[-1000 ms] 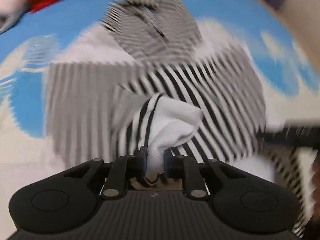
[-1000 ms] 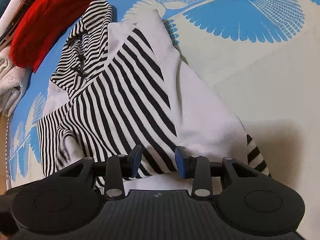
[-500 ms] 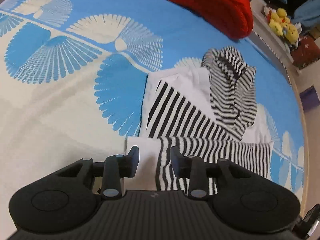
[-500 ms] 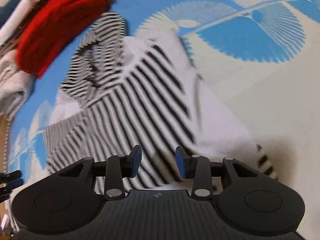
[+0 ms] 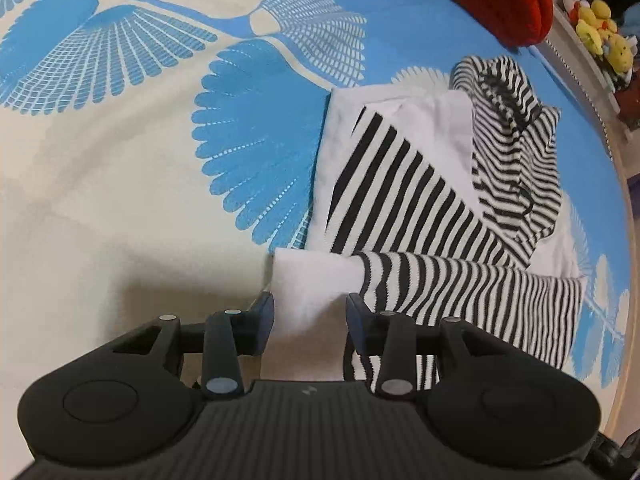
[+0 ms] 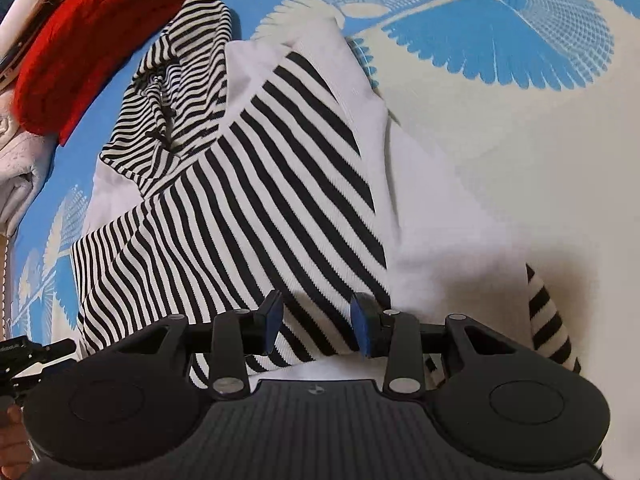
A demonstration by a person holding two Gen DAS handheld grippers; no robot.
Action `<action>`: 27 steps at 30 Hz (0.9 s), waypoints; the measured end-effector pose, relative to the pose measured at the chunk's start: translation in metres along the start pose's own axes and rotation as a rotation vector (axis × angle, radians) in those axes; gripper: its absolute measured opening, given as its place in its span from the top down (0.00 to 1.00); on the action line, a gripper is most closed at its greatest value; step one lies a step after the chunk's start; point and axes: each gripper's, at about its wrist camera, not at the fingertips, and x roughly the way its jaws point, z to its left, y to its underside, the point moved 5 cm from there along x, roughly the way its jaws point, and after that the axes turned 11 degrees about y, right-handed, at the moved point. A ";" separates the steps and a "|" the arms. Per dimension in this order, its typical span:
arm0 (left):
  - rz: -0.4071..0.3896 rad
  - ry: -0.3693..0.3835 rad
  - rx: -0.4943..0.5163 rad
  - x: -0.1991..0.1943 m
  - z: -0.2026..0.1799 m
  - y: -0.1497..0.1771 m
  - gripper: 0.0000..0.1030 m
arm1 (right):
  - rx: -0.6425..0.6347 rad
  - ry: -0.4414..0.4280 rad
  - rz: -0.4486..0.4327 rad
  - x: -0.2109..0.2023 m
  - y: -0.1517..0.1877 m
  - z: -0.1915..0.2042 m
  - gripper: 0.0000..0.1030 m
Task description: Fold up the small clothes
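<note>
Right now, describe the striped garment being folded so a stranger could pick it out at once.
Start from the blue-and-cream patterned cloth covering the surface. On it, just in front of the red knit item, lies the black-and-white striped top, partly folded with a sleeve laid across it. It is the only striped piece: its neighbours are plain red or plain white.

Your left gripper (image 5: 310, 318) sits low in its frame, just left of centre, pointing steeply down; its jaws are opening, the pads clear of anything. Your right gripper (image 6: 316, 324) sits low at centre, jaws parted, nothing pinched. Its view's lower left edge shows your other hand (image 6: 12, 444).
</note>
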 end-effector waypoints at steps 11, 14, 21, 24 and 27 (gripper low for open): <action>-0.049 -0.046 0.117 0.003 -0.016 0.000 0.90 | -0.051 -0.016 0.000 0.001 0.003 0.009 0.62; -0.131 -0.036 0.220 -0.014 -0.037 -0.002 0.97 | -0.062 -0.017 0.000 0.002 0.003 0.012 0.62; -0.457 0.118 0.375 -0.089 -0.089 -0.009 0.97 | -0.038 0.017 -0.025 0.002 -0.001 0.006 0.62; -0.423 0.094 0.328 -0.080 -0.081 -0.012 0.92 | -0.007 0.052 -0.040 0.003 -0.004 -0.003 0.65; -0.242 -0.057 0.246 -0.044 -0.054 -0.012 0.92 | 0.008 0.086 -0.043 0.004 -0.004 -0.009 0.73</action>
